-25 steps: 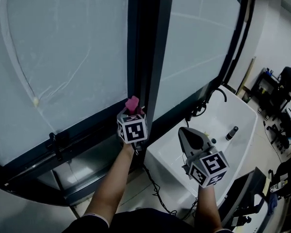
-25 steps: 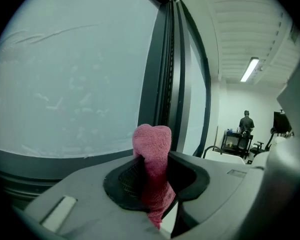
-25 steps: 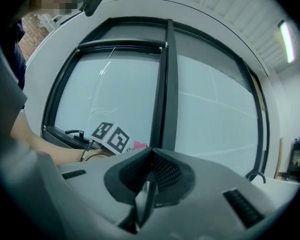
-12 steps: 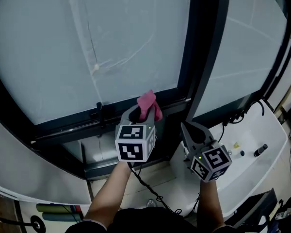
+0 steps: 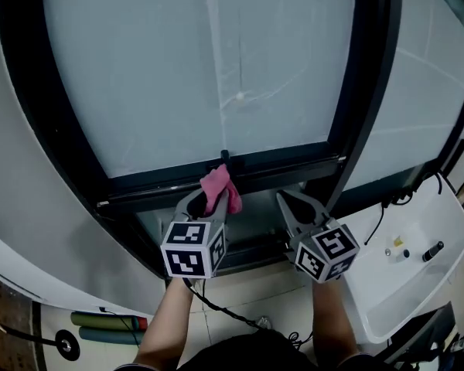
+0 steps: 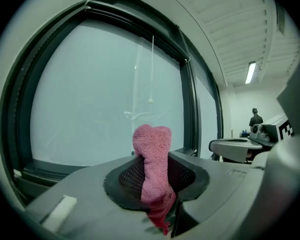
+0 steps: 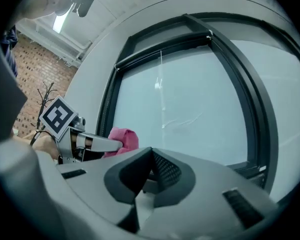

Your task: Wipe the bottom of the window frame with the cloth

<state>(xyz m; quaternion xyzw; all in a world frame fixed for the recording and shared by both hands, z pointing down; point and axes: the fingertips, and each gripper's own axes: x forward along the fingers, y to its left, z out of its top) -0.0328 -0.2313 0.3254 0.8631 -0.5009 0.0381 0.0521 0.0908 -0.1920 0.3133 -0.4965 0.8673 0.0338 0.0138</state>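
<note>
Left tongs (image 5: 207, 201): clamped on the pink cloth (image 6: 152, 154), with a short nub standing past the tips.
Right tongs (image 7: 149, 176): pressed together, empty, just below the bottom rail (image 5: 282, 159).
Cloth: at that rail, near its middle; contact unclear.
Risk: with little cloth exposed, the hard tips may scrape the rail, or drag may pull the cloth free.

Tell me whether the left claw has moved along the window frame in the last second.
Yes. The left claw, shut on the cloth, has moved left along the bottom frame, away from the vertical mullion to the small latch.
</note>
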